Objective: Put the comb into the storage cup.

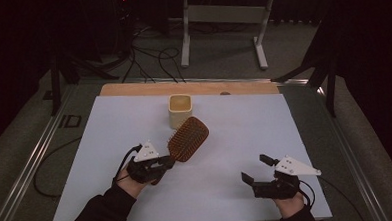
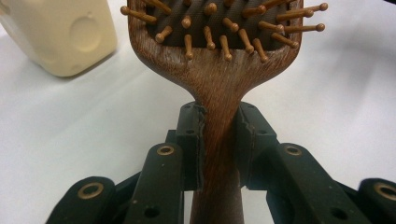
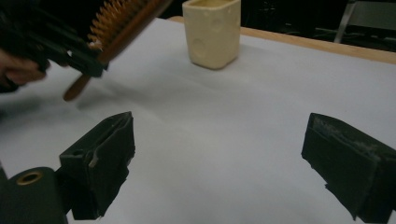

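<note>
This looks like a lab or test room, not a home. The room is dark all around, and the floor (image 1: pixel 221 54) is grey carpet. Black cables (image 1: pixel 152 60) lie loose across it. A bare metal table frame (image 1: pixel 225 19) stands at the back. The work table (image 1: pixel 265 137) has a plain white sheet on a wooden board (image 1: pixel 133 89), with metal rails (image 1: pixel 33 157) along its sides.
</note>
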A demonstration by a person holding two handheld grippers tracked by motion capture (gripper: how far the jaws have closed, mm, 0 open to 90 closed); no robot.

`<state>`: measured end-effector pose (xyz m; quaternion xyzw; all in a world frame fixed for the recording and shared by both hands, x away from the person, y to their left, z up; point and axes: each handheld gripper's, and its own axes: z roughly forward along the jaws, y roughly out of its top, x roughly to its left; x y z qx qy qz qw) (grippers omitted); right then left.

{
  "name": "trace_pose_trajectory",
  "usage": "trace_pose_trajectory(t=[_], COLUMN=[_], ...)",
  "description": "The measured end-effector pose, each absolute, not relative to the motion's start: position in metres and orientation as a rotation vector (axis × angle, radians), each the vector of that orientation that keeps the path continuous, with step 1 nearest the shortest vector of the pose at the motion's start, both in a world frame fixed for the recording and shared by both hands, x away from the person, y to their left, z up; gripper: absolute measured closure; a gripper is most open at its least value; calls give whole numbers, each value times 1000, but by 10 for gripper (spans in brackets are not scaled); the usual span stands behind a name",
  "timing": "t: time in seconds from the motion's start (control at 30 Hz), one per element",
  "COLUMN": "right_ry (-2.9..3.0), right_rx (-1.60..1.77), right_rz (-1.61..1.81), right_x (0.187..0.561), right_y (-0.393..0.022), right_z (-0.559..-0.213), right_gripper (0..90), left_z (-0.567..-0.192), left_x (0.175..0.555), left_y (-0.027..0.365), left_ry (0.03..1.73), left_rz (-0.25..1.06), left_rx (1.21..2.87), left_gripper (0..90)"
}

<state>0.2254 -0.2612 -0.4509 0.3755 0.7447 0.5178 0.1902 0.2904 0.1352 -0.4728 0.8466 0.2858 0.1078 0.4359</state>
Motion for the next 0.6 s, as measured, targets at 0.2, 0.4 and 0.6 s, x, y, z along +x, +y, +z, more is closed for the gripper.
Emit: trace_pose_trajectory(t=[0.2,0.4,0.6], right_ry=[2078,2081,2090], right_rx=[1033,995,952], right_rz=[1485,1544,1580], right_x=[231,242,251], right_y=[-257,-249,-234], right_z=[-432,-416,-401], right_gripper=[94,94,93], left_z=[-476,-477,-476], left_x=[288,287,285], left_y=[135,138,142], left_ry=[693,699,690], left_rz=[277,269,274], left_rx=[2091,2078,2056], left_gripper=[741,740,740])
